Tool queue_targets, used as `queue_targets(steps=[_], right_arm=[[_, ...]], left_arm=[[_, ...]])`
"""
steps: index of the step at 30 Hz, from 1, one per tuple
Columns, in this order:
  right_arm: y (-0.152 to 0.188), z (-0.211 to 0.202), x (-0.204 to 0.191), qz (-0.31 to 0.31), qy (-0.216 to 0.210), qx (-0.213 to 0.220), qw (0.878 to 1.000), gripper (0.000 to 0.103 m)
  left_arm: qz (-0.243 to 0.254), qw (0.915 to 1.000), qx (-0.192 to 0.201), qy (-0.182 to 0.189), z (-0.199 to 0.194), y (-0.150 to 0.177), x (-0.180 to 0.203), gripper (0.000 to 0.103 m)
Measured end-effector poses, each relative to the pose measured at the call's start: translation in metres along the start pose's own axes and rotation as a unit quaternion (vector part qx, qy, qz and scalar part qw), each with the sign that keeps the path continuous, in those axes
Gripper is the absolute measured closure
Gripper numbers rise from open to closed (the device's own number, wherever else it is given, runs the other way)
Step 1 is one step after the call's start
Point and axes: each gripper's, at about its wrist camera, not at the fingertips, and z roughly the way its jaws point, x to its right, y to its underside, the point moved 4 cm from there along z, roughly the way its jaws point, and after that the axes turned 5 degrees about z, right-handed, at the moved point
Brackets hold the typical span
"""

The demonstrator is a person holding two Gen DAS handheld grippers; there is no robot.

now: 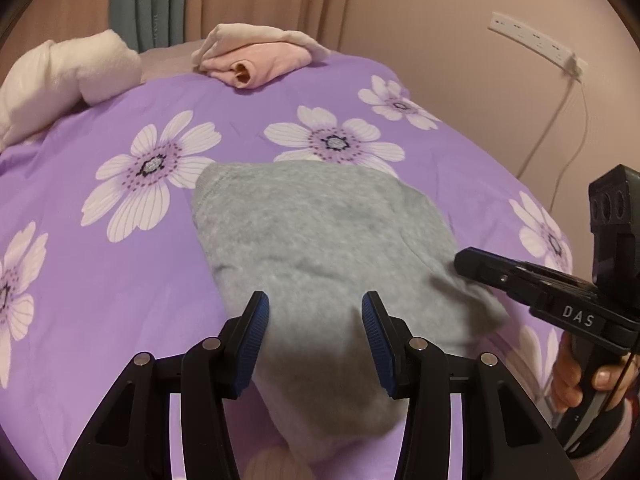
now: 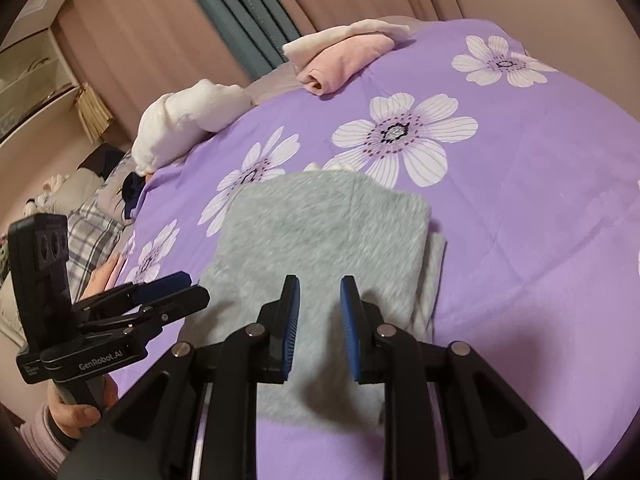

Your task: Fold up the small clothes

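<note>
Left tongs (image 1: pixel 315 312) and right tongs (image 2: pixel 319 298) both released, hovering low over folded grey garment (image 1: pixel 320 240) mid-bed. Purple floral bedspread (image 1: pixel 120 280) bare on either side; pink clothes (image 1: pixel 256 54) at far edge.

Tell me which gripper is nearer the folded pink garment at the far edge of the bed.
Neither clearly. The left gripper and right gripper both hover open over the grey garment, far from the pink garment.
</note>
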Motion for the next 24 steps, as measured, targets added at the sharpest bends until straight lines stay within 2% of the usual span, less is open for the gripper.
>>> queue_targets(steps=[7,14,24], right_arm=[[0.015,-0.006,-0.005,-0.012,0.015,0.004,1.000,0.081],[0.027,0.008,-0.001,-0.013,0.039,-0.018,0.999,0.081],[0.045,0.015,0.007,0.004,0.042,-0.036,0.998,0.085]], left_arm=[[-0.001,0.9999,-0.011,0.002,0.002,0.017,0.008,0.056],[0.009,0.9998,-0.017,-0.004,0.006,0.024,0.012,0.056],[0.018,0.9995,-0.022,-0.011,0.009,0.030,0.017,0.056]])
